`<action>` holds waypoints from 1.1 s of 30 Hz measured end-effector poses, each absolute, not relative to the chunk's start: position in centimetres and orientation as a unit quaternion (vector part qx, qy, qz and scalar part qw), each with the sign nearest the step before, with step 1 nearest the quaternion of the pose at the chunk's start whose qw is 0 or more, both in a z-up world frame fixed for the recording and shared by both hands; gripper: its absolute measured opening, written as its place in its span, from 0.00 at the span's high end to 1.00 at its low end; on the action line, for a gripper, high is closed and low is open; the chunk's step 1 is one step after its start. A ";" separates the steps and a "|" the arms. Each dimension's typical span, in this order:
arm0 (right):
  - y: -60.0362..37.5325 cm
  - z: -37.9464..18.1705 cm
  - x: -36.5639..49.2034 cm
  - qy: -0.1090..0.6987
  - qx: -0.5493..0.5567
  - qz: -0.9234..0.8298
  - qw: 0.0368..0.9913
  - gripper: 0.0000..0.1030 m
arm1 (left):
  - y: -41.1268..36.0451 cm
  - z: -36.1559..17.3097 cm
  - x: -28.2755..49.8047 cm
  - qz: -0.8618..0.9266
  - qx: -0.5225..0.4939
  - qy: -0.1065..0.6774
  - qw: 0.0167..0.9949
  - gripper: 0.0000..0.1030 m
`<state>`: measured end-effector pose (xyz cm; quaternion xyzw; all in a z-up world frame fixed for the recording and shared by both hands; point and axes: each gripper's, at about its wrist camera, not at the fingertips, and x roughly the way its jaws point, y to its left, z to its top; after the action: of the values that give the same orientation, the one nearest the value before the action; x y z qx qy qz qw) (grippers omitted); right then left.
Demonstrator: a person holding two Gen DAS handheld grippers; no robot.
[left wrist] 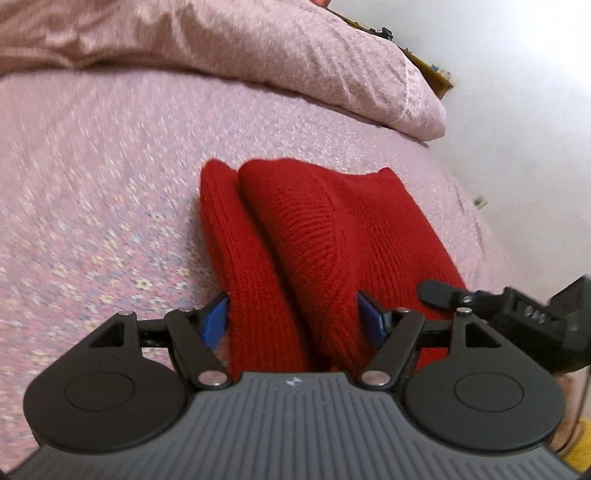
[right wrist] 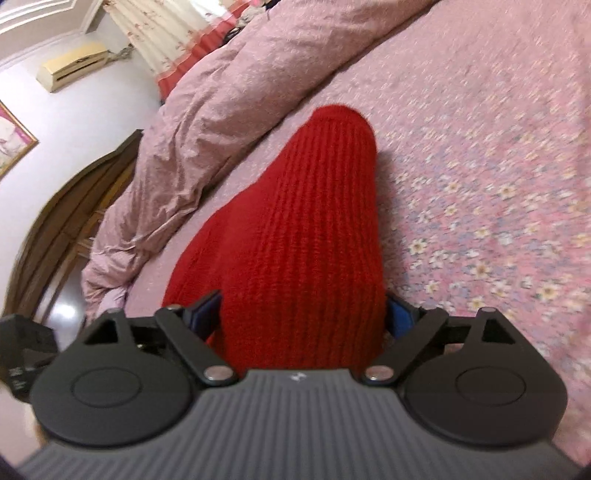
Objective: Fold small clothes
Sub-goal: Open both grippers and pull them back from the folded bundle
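The left gripper (left wrist: 297, 314) has its 2 blue pads (left wrist: 216, 317) set apart with thick folds of the red knit (left wrist: 295, 229) bunched between them; the cloth fills the gap and both pads press against it, so the jaws are clamped on the knit. The right gripper (right wrist: 303, 314) holds the same knit (right wrist: 295, 229) the same way, a ribbed roll packed between its pads (right wrist: 397, 317) and squeezed from both sides.

From the left wrist, the knit runs forward in 2 doubled layers and lies on the floral sheet (left wrist: 92, 184), with the right gripper's black body (left wrist: 517, 310) just beside it at the right edge. From the right wrist, the knit stretches ahead as a rounded ridge over the sheet (right wrist: 480, 184).

Farther out, a pink quilt (right wrist: 207, 122) is heaped along the bed, with a pink pillow (left wrist: 295, 55) near the wall. A wooden headboard (right wrist: 74, 206), an air conditioner (right wrist: 74, 64) and curtains (right wrist: 162, 33) stand beyond.
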<state>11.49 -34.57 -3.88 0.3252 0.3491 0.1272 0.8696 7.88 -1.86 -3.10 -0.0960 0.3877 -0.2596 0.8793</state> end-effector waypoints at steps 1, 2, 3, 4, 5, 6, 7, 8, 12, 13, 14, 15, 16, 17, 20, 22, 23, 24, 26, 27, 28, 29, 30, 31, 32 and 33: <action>-34.4 -3.4 11.0 0.347 0.319 0.120 0.874 0.12 | -2.0 -2.6 7.6 -0.253 -0.087 0.385 0.883 0.26; -34.6 -3.1 10.3 0.345 0.312 0.114 0.878 0.12 | -2.0 -2.2 7.1 -0.247 -0.080 0.382 0.887 0.27; -34.5 -2.7 9.8 0.343 0.306 0.109 0.882 0.13 | -1.9 -1.9 6.5 -0.242 -0.077 0.378 0.890 0.27; -34.3 -2.2 9.1 0.339 0.297 0.106 0.886 0.13 | -1.8 -1.6 6.3 -0.238 -0.076 0.376 0.892 0.27; -34.0 -1.7 8.5 0.335 0.287 0.105 0.891 0.13 | -1.7 -1.2 6.0 -0.235 -0.075 0.374 0.894 0.26; -33.8 -1.3 8.0 0.333 0.279 0.103 0.895 0.13 | -1.6 -0.8 5.5 -0.232 -0.072 0.371 0.897 0.26; -33.6 -0.9 7.4 0.329 0.272 0.103 0.898 0.13 | -1.7 -0.5 5.2 -0.229 -0.071 0.367 0.899 0.26; -33.4 -0.4 6.8 0.324 0.265 0.104 0.902 0.13 | -1.7 -0.2 4.6 -0.226 -0.070 0.364 0.901 0.26; -32.4 1.1 4.7 0.306 0.234 0.092 0.918 0.13 | -1.5 0.9 2.3 -0.206 -0.061 0.359 0.908 0.22; -32.1 1.4 4.3 0.302 0.224 0.086 0.922 0.13 | -1.7 0.9 1.8 -0.200 -0.056 0.358 0.910 0.22; -31.8 1.7 3.9 0.300 0.214 0.081 0.926 0.13 | -1.7 1.0 1.3 -0.193 -0.052 0.357 0.912 0.22; -31.6 1.9 3.6 0.298 0.206 0.077 0.929 0.13 | -1.6 1.1 0.7 -0.186 -0.049 0.356 0.914 0.21; -31.3 2.0 3.2 0.297 0.198 0.074 0.931 0.13 | -1.6 1.1 0.2 -0.177 -0.045 0.356 0.916 0.21; -31.1 2.1 2.8 0.296 0.193 0.071 0.933 0.13 | -1.6 1.1 -0.2 -0.171 -0.044 0.357 0.917 0.20; -30.6 2.2 1.7 0.294 0.178 0.066 0.937 0.13 | -1.6 0.8 -1.3 -0.162 -0.040 0.359 0.918 0.17; -30.2 2.3 0.9 0.292 0.167 0.063 0.940 0.13 | -1.8 0.3 -1.8 -0.157 -0.033 0.362 0.918 0.16; -30.0 2.3 0.7 0.292 0.163 0.061 0.941 0.13 | -1.8 0.1 -2.1 -0.154 -0.031 0.365 0.918 0.16; -29.9 2.4 0.4 0.291 0.160 0.060 0.941 0.13 | -1.9 -0.2 -2.3 -0.152 -0.030 0.369 0.917 0.16; -29.5 2.4 -0.1 0.292 0.153 0.057 0.943 0.14 | -2.0 -0.9 -2.7 -0.148 -0.035 0.378 0.913 0.16; -29.1 2.3 -0.3 0.292 0.147 0.055 0.944 0.14 | -2.0 -1.2 -2.9 -0.143 -0.036 0.381 0.913 0.16; -28.9 2.3 -0.5 0.292 0.140 0.053 0.945 0.14 | -2.1 -1.6 -3.0 -0.137 -0.037 0.385 0.912 0.16; -28.7 2.2 -0.7 0.292 0.134 0.050 0.946 0.14 | -2.3 -1.8 -3.1 -0.132 -0.035 0.388 0.911 0.16; -28.5 2.0 -0.8 0.293 0.128 0.048 0.946 0.14 | -2.4 -2.1 -3.3 -0.126 -0.031 0.392 0.911 0.16; -28.4 1.9 -1.0 0.294 0.124 0.047 0.946 0.14 | -2.6 -2.3 -3.3 -0.121 -0.025 0.393 0.911 0.16; -28.3 1.7 -1.1 0.296 0.122 0.044 0.946 0.14 | -2.7 -2.4 -3.4 -0.117 -0.018 0.393 0.912 0.16; -28.2 1.5 -1.1 0.298 0.120 0.042 0.946 0.14 | -2.8 -2.5 -3.4 -0.114 -0.012 0.392 0.913 0.16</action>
<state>-1.12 -28.22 1.54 0.1203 0.2976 0.0421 0.9461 -3.41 -2.82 -2.46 -0.0120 0.3920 -0.1144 0.9128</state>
